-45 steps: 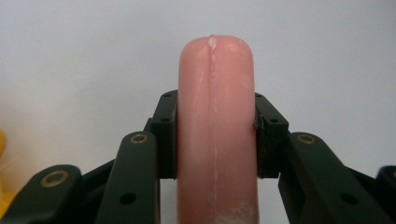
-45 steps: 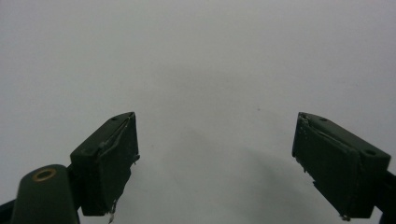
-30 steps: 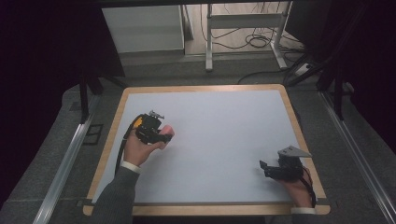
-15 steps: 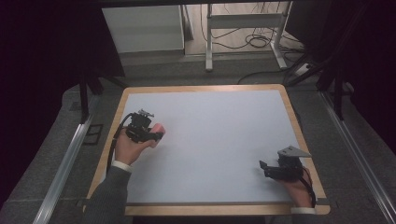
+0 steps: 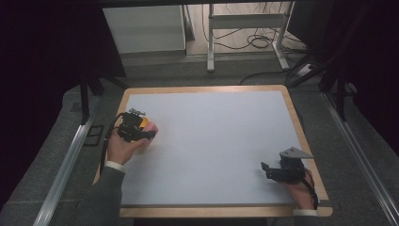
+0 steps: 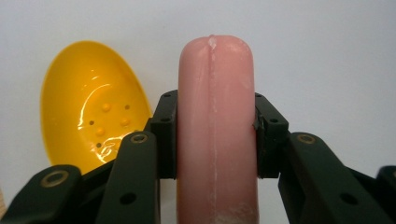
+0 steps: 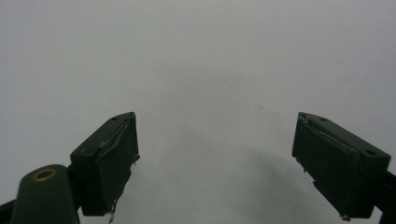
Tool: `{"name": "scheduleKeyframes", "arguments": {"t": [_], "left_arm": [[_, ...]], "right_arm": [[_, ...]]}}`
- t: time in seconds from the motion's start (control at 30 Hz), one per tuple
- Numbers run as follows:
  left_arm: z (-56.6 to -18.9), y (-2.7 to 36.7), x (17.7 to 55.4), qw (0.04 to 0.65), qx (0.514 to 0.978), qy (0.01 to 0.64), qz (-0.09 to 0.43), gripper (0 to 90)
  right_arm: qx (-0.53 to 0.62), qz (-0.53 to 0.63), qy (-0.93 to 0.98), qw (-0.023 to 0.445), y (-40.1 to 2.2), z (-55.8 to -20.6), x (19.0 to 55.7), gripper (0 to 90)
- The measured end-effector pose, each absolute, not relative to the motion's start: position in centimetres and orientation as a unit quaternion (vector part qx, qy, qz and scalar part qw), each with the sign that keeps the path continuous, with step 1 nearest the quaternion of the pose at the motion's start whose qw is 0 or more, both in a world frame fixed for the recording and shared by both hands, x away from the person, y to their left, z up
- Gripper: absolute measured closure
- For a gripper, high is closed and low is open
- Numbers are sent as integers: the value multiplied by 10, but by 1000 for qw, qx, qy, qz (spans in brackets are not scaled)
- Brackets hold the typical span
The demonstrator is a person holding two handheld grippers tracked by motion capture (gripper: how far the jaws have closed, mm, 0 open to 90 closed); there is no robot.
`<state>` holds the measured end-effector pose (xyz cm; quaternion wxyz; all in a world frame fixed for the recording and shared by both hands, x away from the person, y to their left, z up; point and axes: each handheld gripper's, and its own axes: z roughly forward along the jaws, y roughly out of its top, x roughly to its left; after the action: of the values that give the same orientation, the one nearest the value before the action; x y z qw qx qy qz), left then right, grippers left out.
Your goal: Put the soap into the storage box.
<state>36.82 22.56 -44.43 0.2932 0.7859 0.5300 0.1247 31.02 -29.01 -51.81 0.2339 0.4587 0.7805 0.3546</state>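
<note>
The right gripper (image 5: 268,168) rests with its jaws wide apart and nothing between them. Farther away, the left gripper (image 6: 212,135) is clamped on a pink sausage (image 6: 215,130). A yellow bowl (image 6: 91,116) lies just beside its left jaw. I would keep the squeeze steady and lower the sausage gently.

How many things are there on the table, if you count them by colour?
Pink: 1, the sausage-shaped pink object, clamped in the left tongs.
Yellow: 1, the yellow oval shell lying beside it.
Total: 2.
</note>
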Motion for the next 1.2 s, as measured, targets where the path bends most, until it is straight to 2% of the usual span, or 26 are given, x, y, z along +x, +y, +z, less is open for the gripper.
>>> {"name": "scheduleKeyframes", "arguments": {"t": [1.0,1.2], "left_arm": [[-449,255,383,280,763,563,150,604],[-450,263,386,285,756,572,144,603]], "right_arm": [[460,350,780,241,-291,-518,310,142],[454,353,777,256,-288,-515,308,142]]}}
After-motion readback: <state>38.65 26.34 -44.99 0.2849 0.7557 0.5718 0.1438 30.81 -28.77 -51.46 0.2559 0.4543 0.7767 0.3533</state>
